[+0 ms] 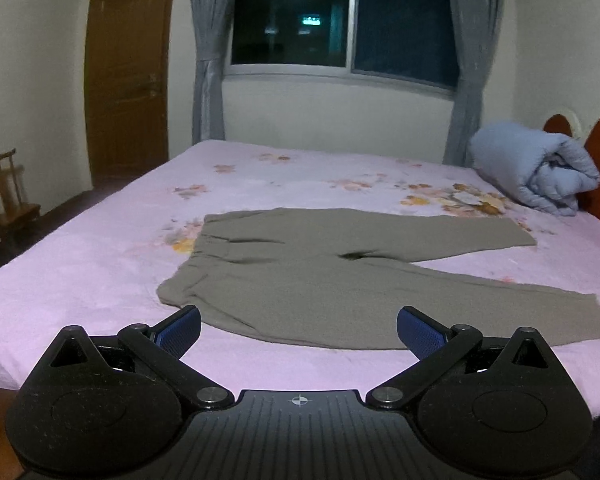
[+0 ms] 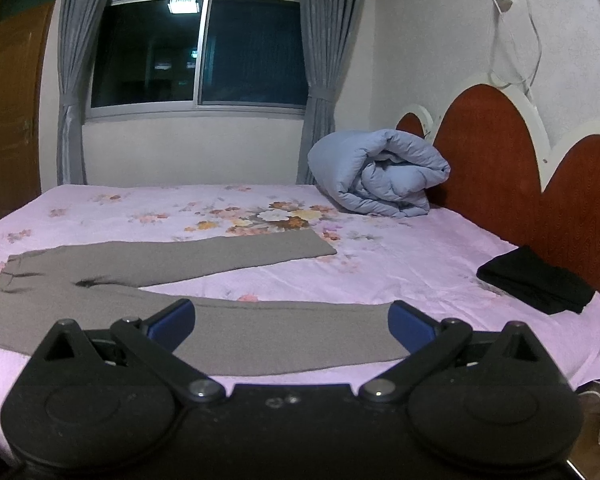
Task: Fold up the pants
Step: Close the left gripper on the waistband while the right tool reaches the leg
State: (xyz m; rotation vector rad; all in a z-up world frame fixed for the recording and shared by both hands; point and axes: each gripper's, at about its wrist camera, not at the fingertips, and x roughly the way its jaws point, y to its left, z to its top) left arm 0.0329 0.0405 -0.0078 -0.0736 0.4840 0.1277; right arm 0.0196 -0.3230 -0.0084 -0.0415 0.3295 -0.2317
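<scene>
While both devices hang above the near edge of the bed (image 1: 80,272), the left gripper (image 1: 299,330) stands with its blue pads spread wide and nothing between them, and the right gripper (image 2: 291,326) is likewise splayed and empty. Just beyond the left gripper lie the grey pants (image 1: 332,276), spread flat on the pink floral sheet near the bed's near edge, waistband toward the foot of the bed and both legs running toward the headboard (image 2: 500,168); the legs part in a narrow V. The right gripper hovers over the hem end of the nearer leg. A folded black garment (image 2: 536,284) rests near the headboard edge, well apart from the pants. A rolled blue quilt (image 2: 380,172) occupies the far headboard corner, below the curtained window (image 2: 200,48).
</scene>
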